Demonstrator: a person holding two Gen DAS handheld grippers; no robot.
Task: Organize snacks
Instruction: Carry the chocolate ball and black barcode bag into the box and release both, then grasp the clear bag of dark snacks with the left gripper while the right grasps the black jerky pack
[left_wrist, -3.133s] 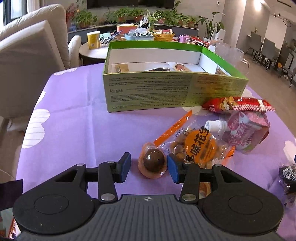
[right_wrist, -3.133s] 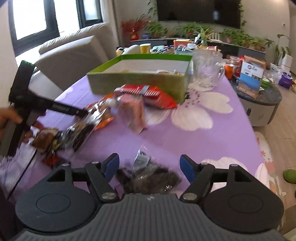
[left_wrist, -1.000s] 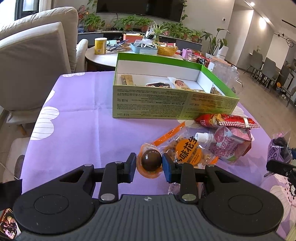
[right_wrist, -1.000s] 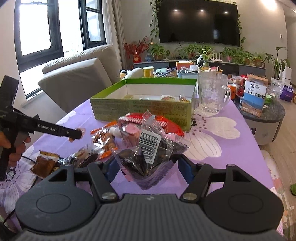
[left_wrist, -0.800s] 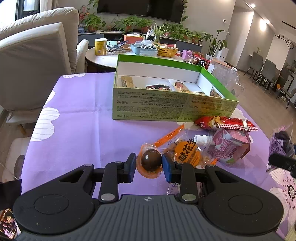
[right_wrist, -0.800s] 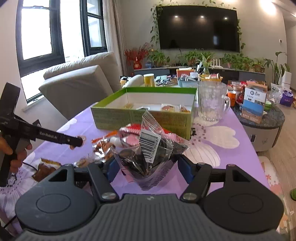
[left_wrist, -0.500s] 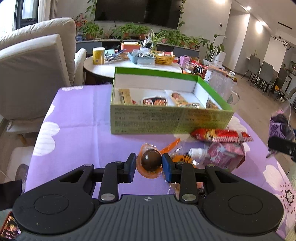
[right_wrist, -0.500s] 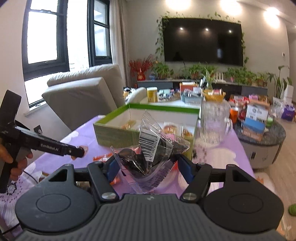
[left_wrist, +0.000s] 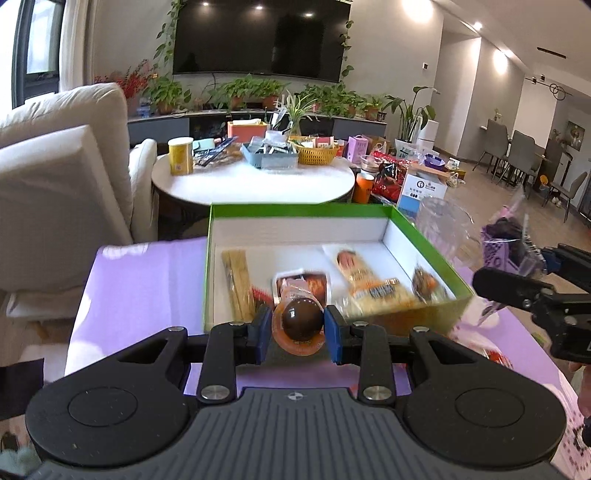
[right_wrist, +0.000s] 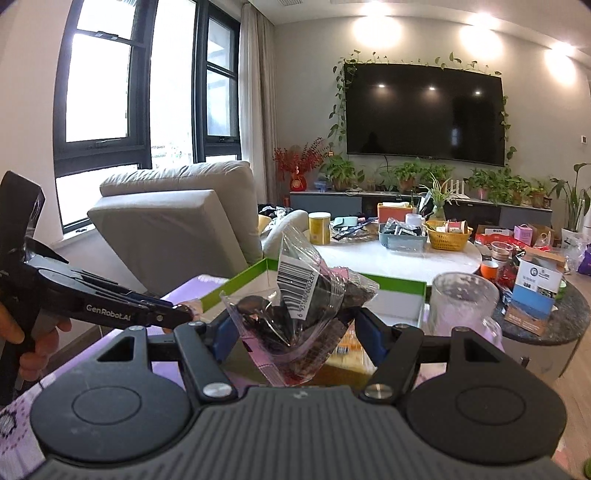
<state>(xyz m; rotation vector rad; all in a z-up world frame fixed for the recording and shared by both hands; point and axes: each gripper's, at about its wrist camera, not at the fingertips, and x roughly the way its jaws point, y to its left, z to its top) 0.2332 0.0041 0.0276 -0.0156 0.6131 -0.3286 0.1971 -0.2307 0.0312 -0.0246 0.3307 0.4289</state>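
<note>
My left gripper (left_wrist: 297, 328) is shut on a brown ball snack in an orange wrapper (left_wrist: 298, 320), held in the air at the near edge of the green box (left_wrist: 258, 211). The box holds several snack packets (left_wrist: 364, 275). My right gripper (right_wrist: 293, 334) is shut on a clear bag of dark snacks with a barcode label (right_wrist: 295, 310), raised near the box's right side; it also shows in the left wrist view (left_wrist: 508, 240). The left gripper shows at the left of the right wrist view (right_wrist: 184, 314).
A purple flowered cloth (left_wrist: 140, 273) covers the table. A glass mug (right_wrist: 463, 301) stands right of the box. A sofa (left_wrist: 55, 192) is at the left. A round white table (left_wrist: 251, 177) with clutter stands behind the box.
Both grippers have risen and moved forward toward the green box, each carrying its snack. The loose snacks on the cloth have dropped out of sight below.
</note>
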